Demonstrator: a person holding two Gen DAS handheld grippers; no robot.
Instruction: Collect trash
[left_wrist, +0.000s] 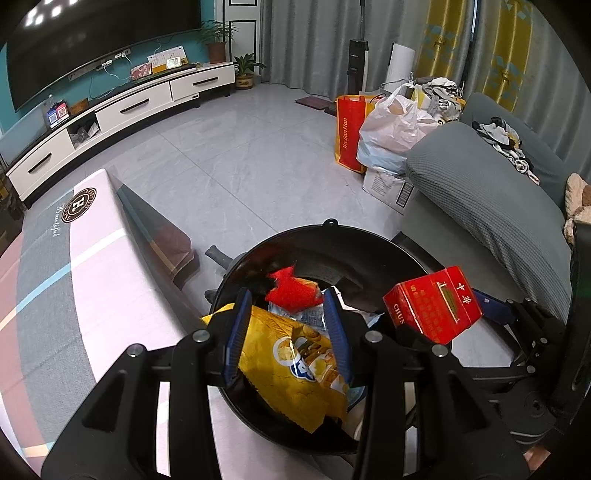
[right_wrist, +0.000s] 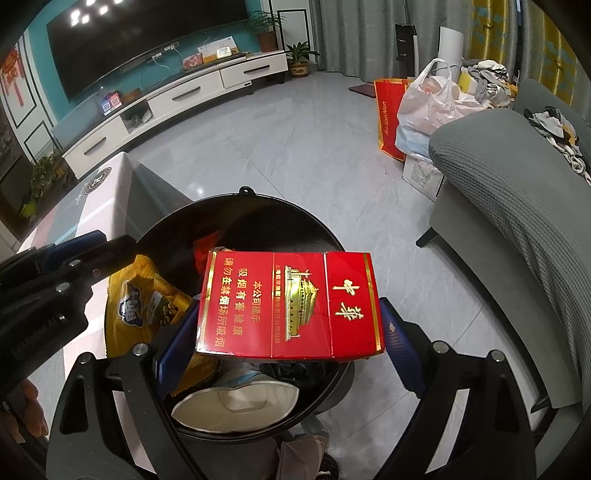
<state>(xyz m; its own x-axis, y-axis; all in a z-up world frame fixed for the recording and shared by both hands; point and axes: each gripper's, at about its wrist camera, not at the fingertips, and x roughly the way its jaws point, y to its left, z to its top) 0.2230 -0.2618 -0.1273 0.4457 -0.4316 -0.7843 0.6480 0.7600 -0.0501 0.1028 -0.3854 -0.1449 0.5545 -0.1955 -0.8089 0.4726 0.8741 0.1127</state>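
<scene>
Yellow snack bag (left_wrist: 295, 369) clamped in our left gripper (left_wrist: 290, 332) over black bin (right_wrist: 332, 236). Our right gripper (right_wrist: 288, 332), jaws wide, grips red cigarette carton (right_wrist: 288, 302) above same bin.

Beneath the right hand-held gripper (right_wrist: 290, 328), the red cigarette carton (right_wrist: 290, 304) hides much of the black bin's (right_wrist: 243, 201) contents; the paper bowl (right_wrist: 236, 406) shows only partly.
</scene>
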